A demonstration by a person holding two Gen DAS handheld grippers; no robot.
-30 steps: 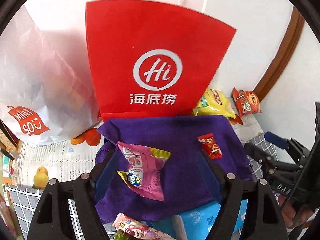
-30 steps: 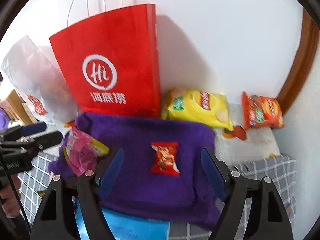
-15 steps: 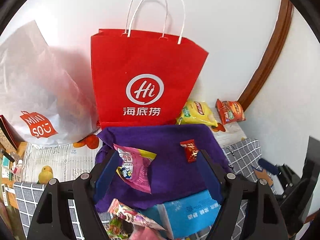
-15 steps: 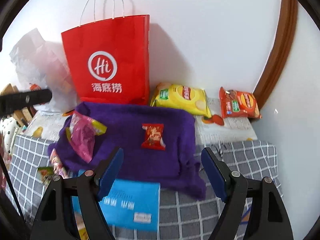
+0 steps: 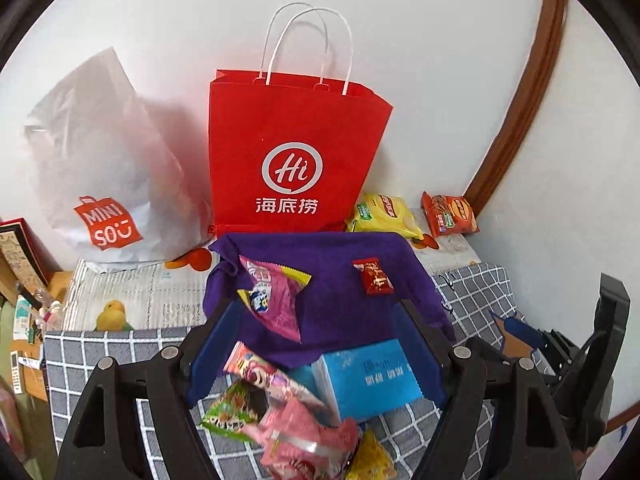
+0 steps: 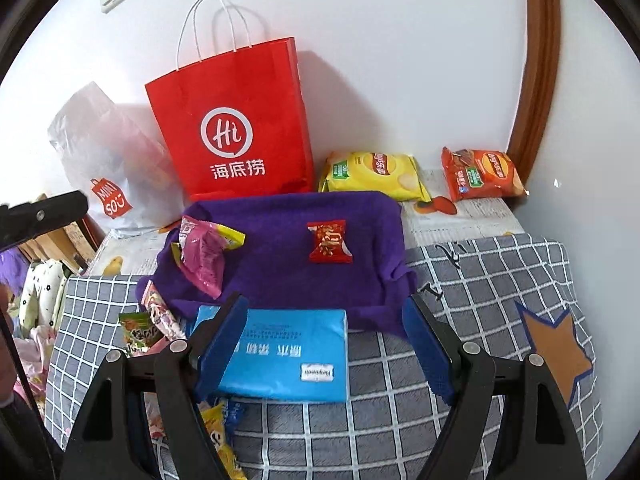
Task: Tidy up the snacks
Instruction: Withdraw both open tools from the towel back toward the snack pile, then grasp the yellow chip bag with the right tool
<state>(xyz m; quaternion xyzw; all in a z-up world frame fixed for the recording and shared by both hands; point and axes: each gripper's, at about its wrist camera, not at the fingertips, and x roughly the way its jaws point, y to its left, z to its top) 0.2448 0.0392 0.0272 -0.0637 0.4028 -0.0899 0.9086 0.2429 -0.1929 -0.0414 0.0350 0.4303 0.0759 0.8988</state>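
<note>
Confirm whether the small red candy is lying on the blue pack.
No, the red candy lies on the purple cloth, apart from the blue pack nearer the camera.

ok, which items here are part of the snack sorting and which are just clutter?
Job:
pink snack packet
red candy
yellow chip bag
orange chip bag
loose snack pile
purple cloth

Clutter:
red paper bag
white plastic bag
blue tissue pack

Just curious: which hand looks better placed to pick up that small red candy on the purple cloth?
Probably the right. Its open tongs face the small red candy almost centrally. The left tongs, also open, see it off to one side.
</note>
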